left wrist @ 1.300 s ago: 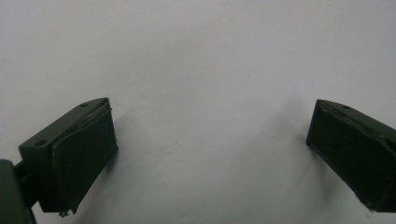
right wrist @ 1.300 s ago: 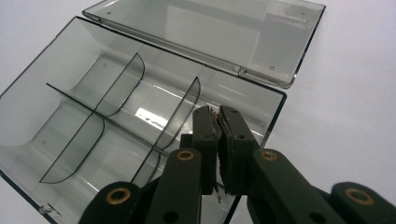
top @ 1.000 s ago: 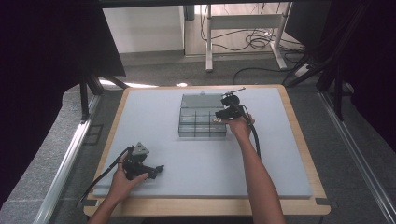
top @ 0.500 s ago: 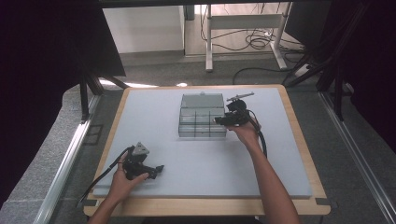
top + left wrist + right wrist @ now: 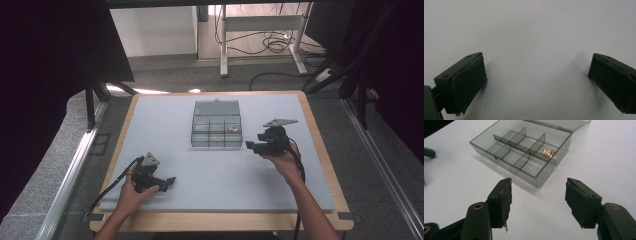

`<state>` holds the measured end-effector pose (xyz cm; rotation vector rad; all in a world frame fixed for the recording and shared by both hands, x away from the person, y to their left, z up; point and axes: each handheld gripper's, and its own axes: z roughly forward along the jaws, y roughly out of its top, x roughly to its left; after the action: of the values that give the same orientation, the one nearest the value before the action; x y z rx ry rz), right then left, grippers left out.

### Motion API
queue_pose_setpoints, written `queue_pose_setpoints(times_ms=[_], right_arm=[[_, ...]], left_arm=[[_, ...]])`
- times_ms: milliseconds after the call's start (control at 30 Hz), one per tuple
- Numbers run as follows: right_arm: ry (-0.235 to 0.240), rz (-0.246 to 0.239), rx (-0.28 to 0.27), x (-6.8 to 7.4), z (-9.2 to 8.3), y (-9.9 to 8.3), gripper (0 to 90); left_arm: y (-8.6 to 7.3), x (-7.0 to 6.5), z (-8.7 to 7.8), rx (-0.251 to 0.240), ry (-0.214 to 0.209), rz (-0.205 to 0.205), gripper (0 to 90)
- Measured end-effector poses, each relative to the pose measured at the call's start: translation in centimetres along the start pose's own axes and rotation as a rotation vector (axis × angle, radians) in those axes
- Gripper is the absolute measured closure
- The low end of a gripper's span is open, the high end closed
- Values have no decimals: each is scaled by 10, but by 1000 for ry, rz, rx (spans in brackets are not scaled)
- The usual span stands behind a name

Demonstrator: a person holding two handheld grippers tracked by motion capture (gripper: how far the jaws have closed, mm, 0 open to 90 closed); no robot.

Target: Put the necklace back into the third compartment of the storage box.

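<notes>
Right claw (image 5: 537,202) view reveals perhaps copper bits (image 5: 548,152) inside box (image 5: 499,145).

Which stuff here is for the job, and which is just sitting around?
For the job:
- clear divided box, lid open
- small coppery bits in one compartment
- right tongs, open, empty, near the box
- left tongs, open, empty, over bare table

Just around:
- white desk frame on the floor
- cables beneath it
</notes>
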<state>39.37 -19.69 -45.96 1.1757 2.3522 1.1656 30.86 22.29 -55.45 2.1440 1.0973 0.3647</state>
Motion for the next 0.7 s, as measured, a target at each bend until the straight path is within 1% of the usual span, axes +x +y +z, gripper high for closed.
queue_pose_setpoints(times_ms=[133,233,333,367,400,467,500,533,600,700], right_arm=[[-6,-10,-15,-3,-18,-15,364],[-22,-17,-12,-8,-29,-29,354],[-42,-10,-7,-15,-38,-46,349],[-42,-10,-7,-15,-38,-46,349],[-45,1,-7,-20,-42,-58,346],[-54,10,8,-25,-44,-69,343],[-54,10,8,-25,-44,-69,343],[-64,20,24,-28,-46,-76,339],[-68,27,26,-30,-46,-79,336],[-71,27,29,-30,-45,-79,333]], left_arm=[[0,0,0,0,0,0,10],[0,0,0,0,0,1,10],[0,0,0,-1,0,0,10],[0,0,0,-1,0,0,10],[0,0,0,0,0,0,10],[0,0,0,0,0,0,10],[0,0,0,0,0,0,10],[0,0,0,0,0,1,10],[0,0,0,0,0,1,10],[0,0,0,0,0,1,10]])
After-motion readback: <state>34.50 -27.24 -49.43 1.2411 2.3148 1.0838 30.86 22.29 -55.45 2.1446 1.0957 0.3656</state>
